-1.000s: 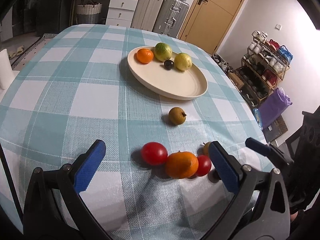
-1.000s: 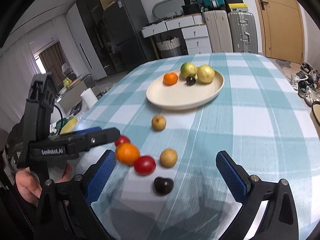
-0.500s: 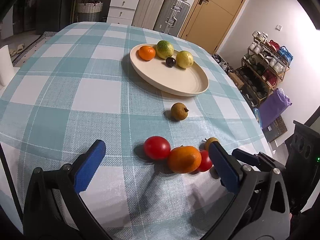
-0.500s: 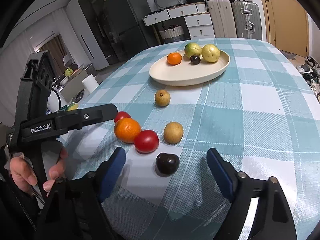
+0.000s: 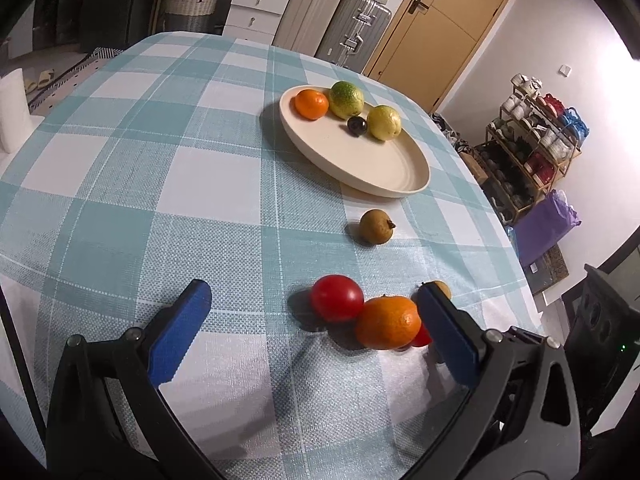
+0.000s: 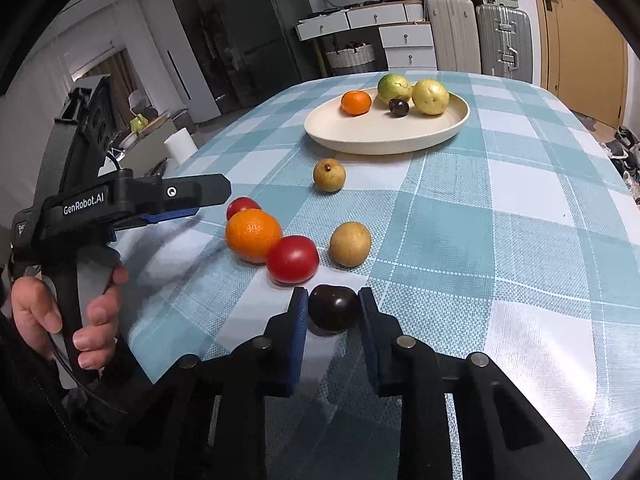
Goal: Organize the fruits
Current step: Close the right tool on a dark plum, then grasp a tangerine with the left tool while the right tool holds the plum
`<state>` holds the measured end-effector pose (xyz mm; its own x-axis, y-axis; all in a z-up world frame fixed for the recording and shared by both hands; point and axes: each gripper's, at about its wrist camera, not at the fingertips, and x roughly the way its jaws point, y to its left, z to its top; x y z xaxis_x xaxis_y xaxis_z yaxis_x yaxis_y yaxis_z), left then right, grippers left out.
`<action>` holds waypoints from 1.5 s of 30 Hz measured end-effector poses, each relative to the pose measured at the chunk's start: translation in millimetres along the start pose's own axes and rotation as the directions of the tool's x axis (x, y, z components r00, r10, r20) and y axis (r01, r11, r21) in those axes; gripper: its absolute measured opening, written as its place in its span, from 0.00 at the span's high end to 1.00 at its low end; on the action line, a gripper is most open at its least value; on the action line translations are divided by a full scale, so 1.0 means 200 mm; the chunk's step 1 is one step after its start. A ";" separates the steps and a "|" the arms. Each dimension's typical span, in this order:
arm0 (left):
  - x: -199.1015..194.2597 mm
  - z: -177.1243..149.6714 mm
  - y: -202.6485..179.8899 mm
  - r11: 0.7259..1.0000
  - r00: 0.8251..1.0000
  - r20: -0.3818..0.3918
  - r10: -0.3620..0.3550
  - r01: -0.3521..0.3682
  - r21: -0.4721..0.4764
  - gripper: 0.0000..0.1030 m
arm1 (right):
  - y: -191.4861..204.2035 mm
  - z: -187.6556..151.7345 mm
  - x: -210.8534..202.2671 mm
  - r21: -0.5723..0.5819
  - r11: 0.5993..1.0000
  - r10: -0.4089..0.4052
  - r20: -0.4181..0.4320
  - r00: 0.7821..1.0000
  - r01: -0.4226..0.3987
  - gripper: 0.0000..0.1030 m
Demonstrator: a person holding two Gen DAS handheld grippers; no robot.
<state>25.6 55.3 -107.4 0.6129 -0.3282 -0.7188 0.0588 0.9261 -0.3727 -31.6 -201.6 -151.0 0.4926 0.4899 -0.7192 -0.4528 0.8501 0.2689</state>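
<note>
My right gripper (image 6: pixel 333 295) is closing tight on a dark plum (image 6: pixel 334 310) that rests on the checked cloth, both blue pads pressing its sides. Just beyond it lie a red tomato (image 6: pixel 293 259), an orange (image 6: pixel 253 235), a second tomato (image 6: pixel 243 207) and a brown round fruit (image 6: pixel 350 244). Another brown fruit (image 6: pixel 329 175) sits nearer the cream plate (image 6: pixel 380 138), which holds an orange, two yellow-green fruits and a dark plum. My left gripper (image 5: pixel 312 288) hovers open over the cloth, with the tomato (image 5: pixel 337 298) and orange (image 5: pixel 388 322) by its right finger.
A hand holds the left gripper's handle (image 6: pixel 80 312) at the table's left edge. The table's rounded edge drops off at the right, with a shoe rack (image 5: pixel 532 140) and a purple bag (image 5: pixel 544 224) beyond. Suitcases and drawers stand behind the table.
The right jaws have gone from wide open to shut on the dark plum, after edging closer to it. The left gripper has stayed open and nearly still.
</note>
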 end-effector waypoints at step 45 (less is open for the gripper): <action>0.11 -0.08 -0.12 0.981 0.971 -0.158 -0.180 0.164 -0.108 0.64 | -0.05 -0.02 -0.03 0.056 0.998 0.026 0.016 1.000 -0.027 0.75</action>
<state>24.9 23.1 -124.5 0.4602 -0.5145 -0.7236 0.0727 0.8341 -0.5469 -32.2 -213.8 -152.5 0.4925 0.5153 -0.7014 -0.4238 0.8459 0.3239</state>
